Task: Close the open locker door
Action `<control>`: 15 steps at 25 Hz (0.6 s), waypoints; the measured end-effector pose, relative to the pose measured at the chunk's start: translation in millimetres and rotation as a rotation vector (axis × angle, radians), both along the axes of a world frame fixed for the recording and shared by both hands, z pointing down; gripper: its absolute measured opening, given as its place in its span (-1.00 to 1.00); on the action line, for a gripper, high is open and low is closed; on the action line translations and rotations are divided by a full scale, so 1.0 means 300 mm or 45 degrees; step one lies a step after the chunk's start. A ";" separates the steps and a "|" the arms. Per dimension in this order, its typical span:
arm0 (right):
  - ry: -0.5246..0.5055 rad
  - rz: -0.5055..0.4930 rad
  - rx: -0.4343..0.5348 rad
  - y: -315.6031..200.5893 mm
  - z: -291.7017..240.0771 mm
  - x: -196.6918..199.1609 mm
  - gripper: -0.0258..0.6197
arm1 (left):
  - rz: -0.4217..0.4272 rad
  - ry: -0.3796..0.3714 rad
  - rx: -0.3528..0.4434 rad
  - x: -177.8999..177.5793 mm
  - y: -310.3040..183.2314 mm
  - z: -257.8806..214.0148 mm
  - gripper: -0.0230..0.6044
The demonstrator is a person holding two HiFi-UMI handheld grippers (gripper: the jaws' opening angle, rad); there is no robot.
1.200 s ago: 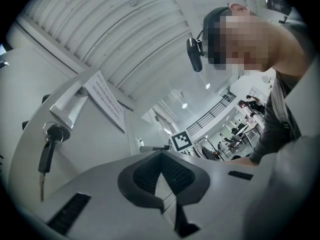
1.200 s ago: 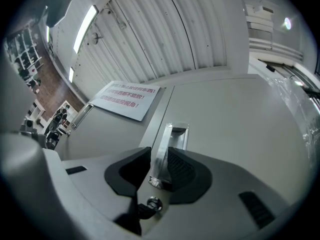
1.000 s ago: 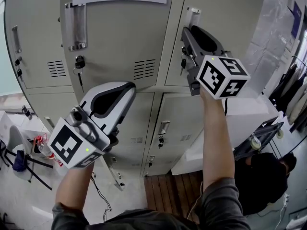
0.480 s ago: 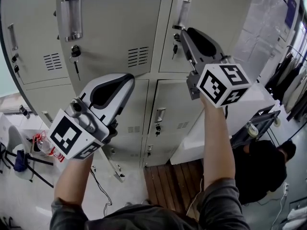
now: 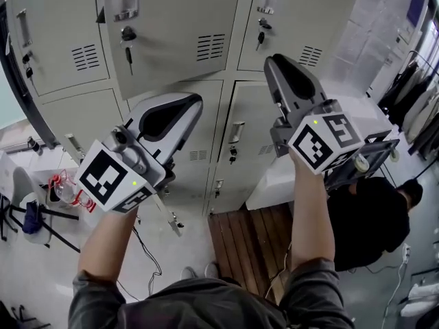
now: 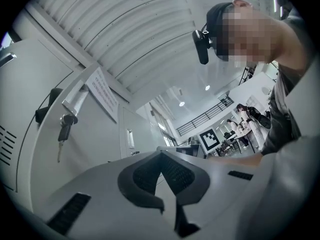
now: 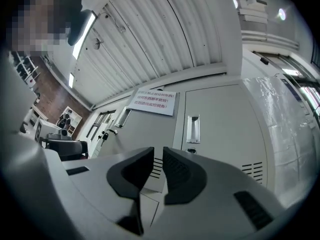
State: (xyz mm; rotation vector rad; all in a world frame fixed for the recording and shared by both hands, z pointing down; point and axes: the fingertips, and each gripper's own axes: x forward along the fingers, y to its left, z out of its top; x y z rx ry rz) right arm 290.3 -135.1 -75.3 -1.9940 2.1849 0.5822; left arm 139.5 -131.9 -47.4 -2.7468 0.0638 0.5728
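A bank of grey lockers (image 5: 309,19) fills the top of the head view. The upper middle door (image 5: 178,26), with a key (image 5: 128,46) hanging from its lock, stands slightly proud of its neighbours. It also shows in the left gripper view (image 6: 95,134) with a paper notice (image 6: 102,96) on it. My left gripper (image 5: 194,103) hangs below that door, clear of it, jaws shut and empty. My right gripper (image 5: 273,64) is in front of the right-hand lockers without touching them. Its jaws have just been closing, with a narrow gap left and nothing between them.
A thin door edge (image 5: 168,218) juts out low under my left gripper. A person in black (image 5: 374,232) crouches at the lower right beside a white counter (image 5: 295,177). A wooden mat (image 5: 247,245) lies below the lockers. A chair (image 5: 27,218) and cables are at the left.
Both grippers have come down and back from the upper lockers, the right one farther, away from the upper right door's handle. The lockers have slid up in the head view.
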 end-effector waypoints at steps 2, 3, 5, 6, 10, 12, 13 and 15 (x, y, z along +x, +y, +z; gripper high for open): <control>-0.015 0.004 -0.009 0.025 0.033 -0.034 -0.73 | 0.012 -0.005 -0.016 -0.026 0.009 0.018 -0.89; -0.021 0.005 -0.016 0.037 0.049 -0.054 -0.74 | 0.017 -0.006 -0.022 -0.040 0.014 0.025 -0.88; -0.029 0.004 -0.029 0.062 0.079 -0.098 -0.75 | 0.025 -0.012 -0.029 -0.068 0.025 0.040 -0.89; -0.033 0.002 -0.035 0.077 0.095 -0.121 -0.75 | 0.030 -0.015 -0.033 -0.082 0.033 0.048 -0.88; -0.055 -0.012 -0.063 0.138 0.164 -0.203 -0.77 | 0.044 -0.024 -0.058 -0.132 0.068 0.089 -0.88; -0.066 -0.017 -0.079 0.165 0.198 -0.233 -0.78 | 0.047 -0.031 -0.076 -0.150 0.081 0.111 -0.88; -0.070 -0.017 -0.086 0.180 0.217 -0.246 -0.79 | 0.049 -0.036 -0.085 -0.157 0.089 0.122 -0.88; -0.075 -0.018 -0.103 0.212 0.257 -0.267 -0.79 | 0.050 -0.048 -0.098 -0.169 0.111 0.144 -0.89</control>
